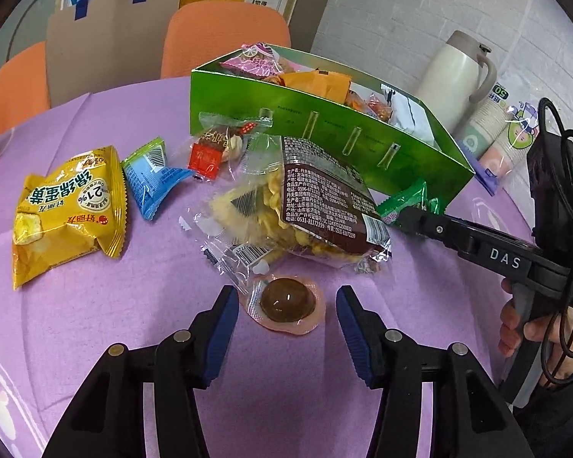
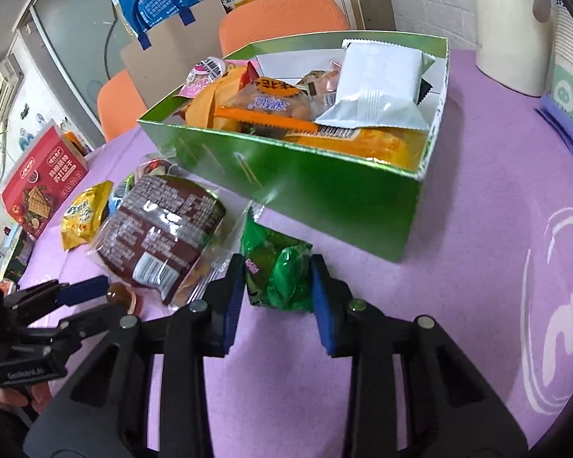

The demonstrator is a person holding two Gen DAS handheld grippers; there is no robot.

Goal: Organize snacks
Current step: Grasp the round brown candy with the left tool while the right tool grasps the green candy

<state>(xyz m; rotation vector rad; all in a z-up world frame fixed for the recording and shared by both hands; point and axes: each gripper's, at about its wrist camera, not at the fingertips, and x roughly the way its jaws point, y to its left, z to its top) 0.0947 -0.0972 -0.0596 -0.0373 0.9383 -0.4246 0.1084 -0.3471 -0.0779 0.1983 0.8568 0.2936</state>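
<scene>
A green box (image 1: pixel 324 126) (image 2: pixel 324 187) on the purple tablecloth holds several snack packets. Loose snacks lie in front of it: a yellow packet (image 1: pixel 68 210), a blue packet (image 1: pixel 152 175), a brown-labelled bag of yellow snacks (image 1: pixel 317 206) (image 2: pixel 160 229), and a sealed brown jelly cup (image 1: pixel 286 301) (image 2: pixel 120 294). My left gripper (image 1: pixel 286 305) is open, its fingers on either side of the jelly cup. My right gripper (image 2: pixel 279 282) (image 1: pixel 405 217) has its pads against the sides of a green packet (image 2: pixel 279 271) (image 1: pixel 405 202) beside the box.
A cream thermos (image 1: pixel 454 72) and sleeves of paper cups (image 1: pixel 492 133) stand behind the box at right. A red cracker box (image 2: pixel 42 183) is at the table's left edge. Orange chairs (image 1: pixel 225 38) and a paper bag (image 1: pixel 107 38) stand beyond the table.
</scene>
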